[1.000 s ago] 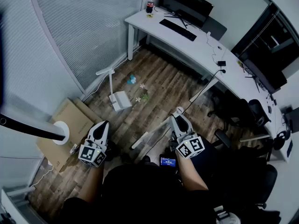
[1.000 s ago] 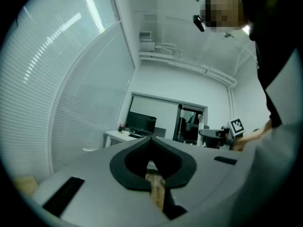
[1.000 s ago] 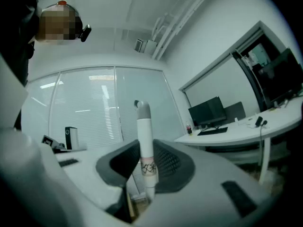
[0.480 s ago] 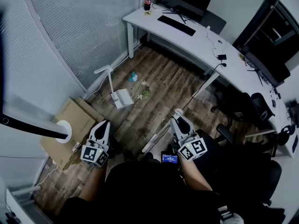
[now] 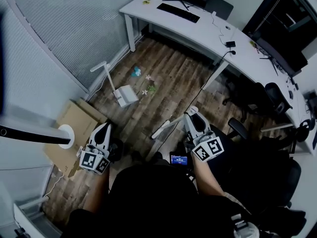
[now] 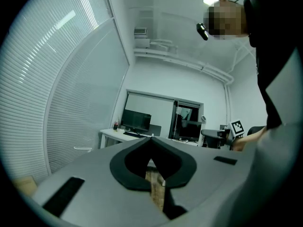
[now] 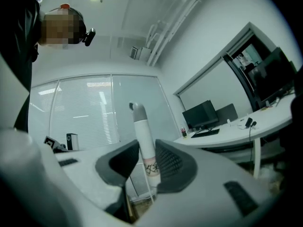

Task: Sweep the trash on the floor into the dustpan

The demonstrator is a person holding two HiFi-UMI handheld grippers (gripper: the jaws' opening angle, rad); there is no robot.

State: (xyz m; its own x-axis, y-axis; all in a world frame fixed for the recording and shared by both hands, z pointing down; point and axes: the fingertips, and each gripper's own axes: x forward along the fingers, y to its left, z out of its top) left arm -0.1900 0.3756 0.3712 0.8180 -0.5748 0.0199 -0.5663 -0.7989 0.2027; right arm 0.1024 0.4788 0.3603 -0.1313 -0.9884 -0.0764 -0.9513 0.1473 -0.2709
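Note:
In the head view my right gripper [image 5: 190, 114] is shut on a white broom handle [image 5: 163, 129], which slants down to the left over the wood floor. The right gripper view shows that handle [image 7: 143, 141] upright between the pads of my right gripper [image 7: 146, 162]. My left gripper [image 5: 105, 129] is shut and holds nothing; in the left gripper view my left gripper [image 6: 151, 148] has its pads meeting. Ahead, a white dustpan [image 5: 126, 95] stands on the floor with its long handle upright. Small bits of trash [image 5: 147, 87] and a blue piece [image 5: 135, 72] lie just beyond the dustpan.
A flat cardboard box [image 5: 74, 125] and a white round stand [image 5: 64, 133] lie to the left by the blinds. A long white desk [image 5: 198, 29] with a monitor and keyboard runs along the far side. Black office chairs [image 5: 267, 105] crowd the right, and a cable [image 5: 210, 83] hangs from the desk.
Both grippers have shifted a little across the room with the person. The broom handle stays in the right gripper and the left stays shut. The dustpan and trash lie where they were.

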